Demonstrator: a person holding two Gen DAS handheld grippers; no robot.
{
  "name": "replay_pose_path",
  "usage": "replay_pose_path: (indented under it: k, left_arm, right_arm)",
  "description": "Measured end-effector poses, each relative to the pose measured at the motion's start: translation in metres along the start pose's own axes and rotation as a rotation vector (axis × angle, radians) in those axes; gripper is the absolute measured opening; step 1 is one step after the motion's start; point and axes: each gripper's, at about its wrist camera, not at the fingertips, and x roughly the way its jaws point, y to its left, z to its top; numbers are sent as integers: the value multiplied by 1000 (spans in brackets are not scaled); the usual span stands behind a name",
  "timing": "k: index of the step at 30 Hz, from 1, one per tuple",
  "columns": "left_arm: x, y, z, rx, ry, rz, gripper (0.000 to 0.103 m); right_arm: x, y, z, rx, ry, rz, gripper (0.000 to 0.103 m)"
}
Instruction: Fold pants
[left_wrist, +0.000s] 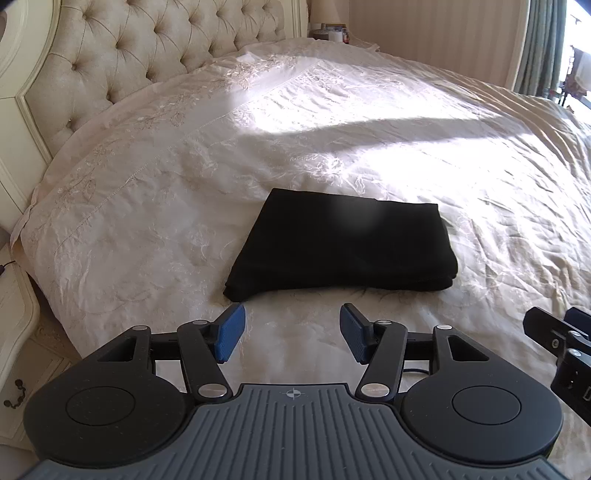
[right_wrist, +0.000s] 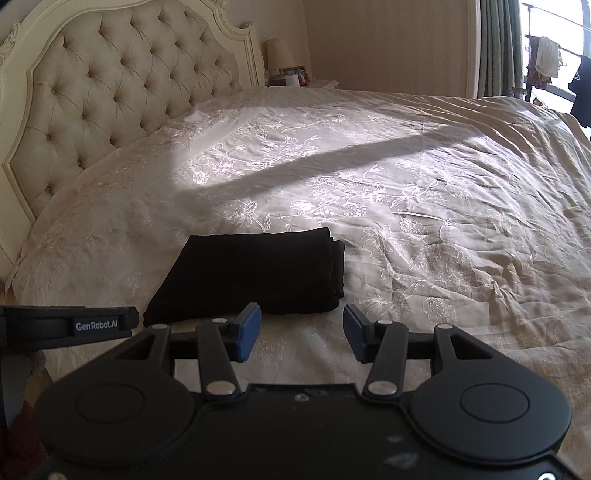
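Both your left gripper (left_wrist: 291, 332) and right gripper (right_wrist: 301, 332) sit open and empty just short of the folded black pants (left_wrist: 340, 243), soft, floppy stuff, so grab the stacked near edge.

Both wrist views look down over their tongs, sharing the folded pants (left_wrist: 341, 245) nearby.

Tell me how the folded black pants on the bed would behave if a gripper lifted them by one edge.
The folded black pants look soft and layered, so they would likely droop and start to unfold. They seem light, lying flat on the bedspread. The bedspread's sheen suggests that a push would slide them easily.
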Motion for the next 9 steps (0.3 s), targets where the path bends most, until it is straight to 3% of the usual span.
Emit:
replay_pose_path:
  k: [9]
  left_arm:
    - [-4, -6, -1, 20, -10, 7, 55]
  right_arm:
    - [-3, -3, -1, 9, -6, 2, 52]
